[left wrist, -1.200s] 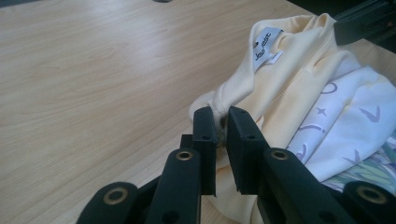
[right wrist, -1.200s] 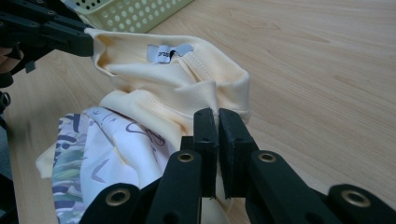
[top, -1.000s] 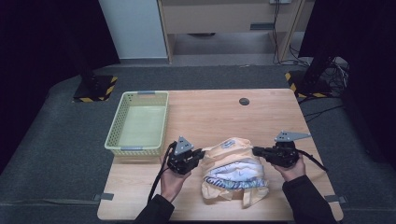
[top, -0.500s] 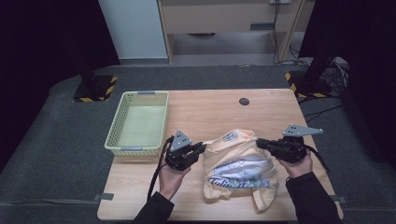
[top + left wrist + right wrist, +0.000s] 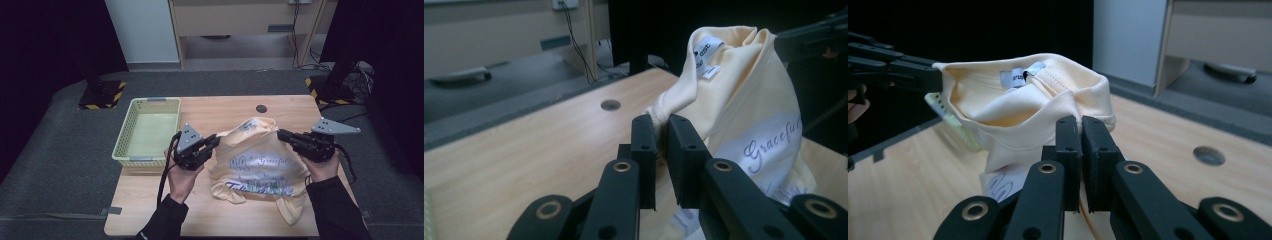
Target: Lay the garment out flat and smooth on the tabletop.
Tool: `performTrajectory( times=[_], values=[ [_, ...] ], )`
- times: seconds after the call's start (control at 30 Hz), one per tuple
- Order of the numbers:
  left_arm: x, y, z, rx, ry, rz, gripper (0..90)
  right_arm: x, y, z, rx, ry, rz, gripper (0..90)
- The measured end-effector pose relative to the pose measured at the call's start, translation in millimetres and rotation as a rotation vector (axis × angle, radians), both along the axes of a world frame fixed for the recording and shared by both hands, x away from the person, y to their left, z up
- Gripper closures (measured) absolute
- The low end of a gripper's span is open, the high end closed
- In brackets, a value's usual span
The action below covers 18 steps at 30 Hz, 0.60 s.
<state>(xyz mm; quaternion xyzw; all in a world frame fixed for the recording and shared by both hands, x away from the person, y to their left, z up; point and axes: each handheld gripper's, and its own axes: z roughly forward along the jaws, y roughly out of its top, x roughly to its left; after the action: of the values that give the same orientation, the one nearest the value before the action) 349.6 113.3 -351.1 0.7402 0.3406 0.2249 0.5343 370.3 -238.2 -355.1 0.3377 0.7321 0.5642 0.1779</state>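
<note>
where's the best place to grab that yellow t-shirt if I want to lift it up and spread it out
Take the yellow t-shirt at its top edge, either side of the neck opening with the label, one grip coming in from each side. That is where the left gripper and right gripper are shut on it, and the printed front hangs down between them, hem bunched on the table.

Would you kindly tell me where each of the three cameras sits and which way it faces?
High view: fixed above the person's side, looking forward and down on the table; both forearms, left gripper and right gripper show.
Left gripper view: rides the left gripper, looking along its jaws, pinched on the yellow T-shirt.
Right gripper view: rides the right gripper, jaws clamping the shirt's neckline.
All three share the T-shirt; the high view and both gripper views share the table's round hole.
</note>
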Motion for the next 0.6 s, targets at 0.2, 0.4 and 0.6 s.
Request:
performTrajectory(
  times=[0.2, 0.4, 0.6],
  values=[
    [14.2, -2.7, 17.2, -0.016, -0.038, 0.039, 82.4, 9.8, 7.8, 15.5, 0.022, -0.061, -0.07, 86.7],
    [35.7, -6.0, 21.1, -0.023, -0.041, 0.075, 82.5, 31.9, 15.3, 20.2, 0.032, -0.057, -0.171, 86.7],
    [81.8, -16.3, 8.2, -0.073, -0.019, 0.223, 48.9, 69.7, 21.3, 13.1, 0.003, -0.012, -0.342, 61.4]
  ],
)
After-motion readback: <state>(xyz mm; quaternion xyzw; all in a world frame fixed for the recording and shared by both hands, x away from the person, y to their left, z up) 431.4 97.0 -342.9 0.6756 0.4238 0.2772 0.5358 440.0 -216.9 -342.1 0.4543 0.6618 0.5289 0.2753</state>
